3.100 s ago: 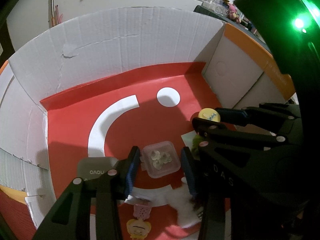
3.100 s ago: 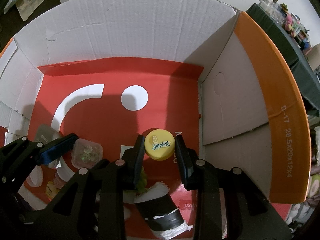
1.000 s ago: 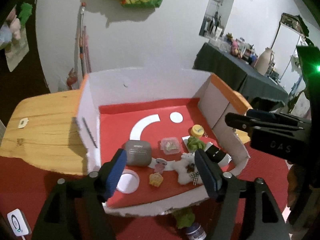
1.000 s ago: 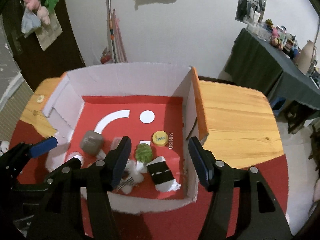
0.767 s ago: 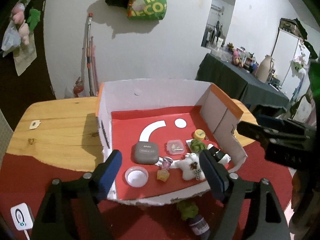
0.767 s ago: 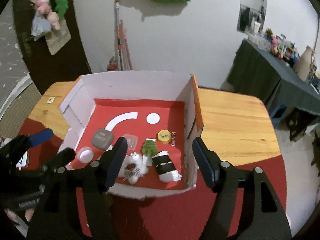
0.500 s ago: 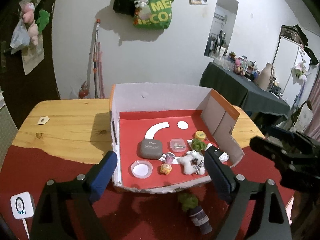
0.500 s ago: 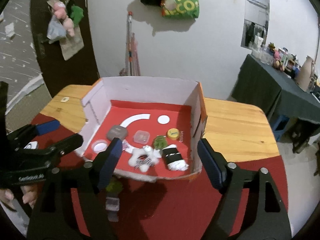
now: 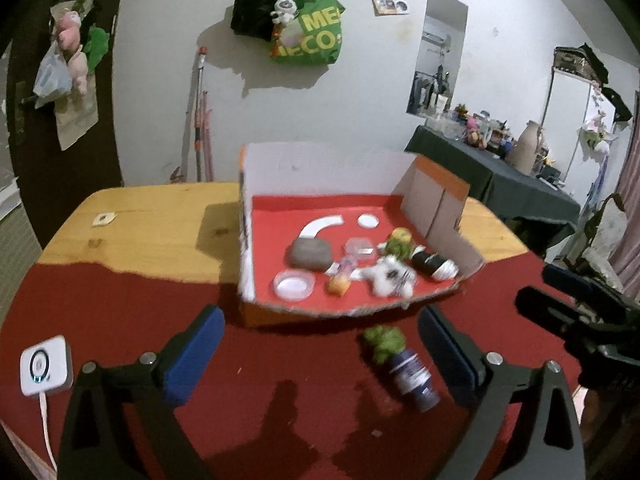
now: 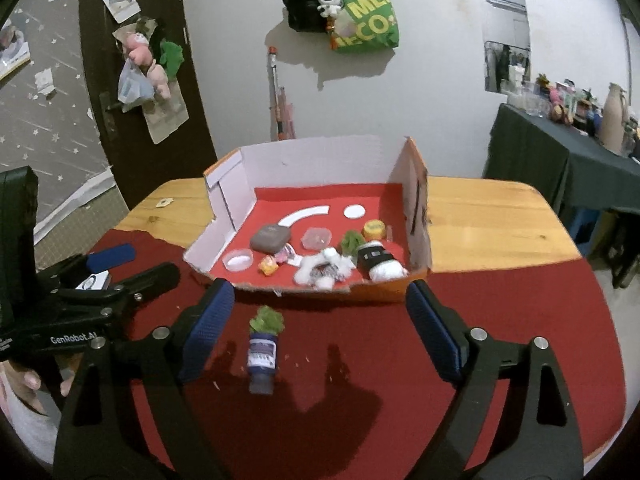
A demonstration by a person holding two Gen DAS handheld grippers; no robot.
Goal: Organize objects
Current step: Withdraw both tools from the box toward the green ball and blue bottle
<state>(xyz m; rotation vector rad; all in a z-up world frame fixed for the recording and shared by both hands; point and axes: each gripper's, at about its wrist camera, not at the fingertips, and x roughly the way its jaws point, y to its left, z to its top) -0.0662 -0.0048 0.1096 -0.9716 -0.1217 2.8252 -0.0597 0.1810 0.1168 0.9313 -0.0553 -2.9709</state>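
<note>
Both tools empty, jaws spread wide, just been opening, nothing between them. Left tool (image 9: 320, 354), right tool (image 10: 318, 330), both above the red cloth on the bench (image 10: 500, 216).

Risk: the small dark-blue bottle with a green fuzzy top (image 10: 263, 344) lies on its side on the cloth, outside the box. It looks round, so a one-sided nudge could roll it away.

Bottle sits just ahead of the right tool, near its left finger. Open white cardboard box with red floor (image 10: 320, 160) lies beyond, holding a grey case (image 10: 270, 237), yellow cap (image 10: 374, 229) and white plush toy (image 10: 322, 268).
</note>
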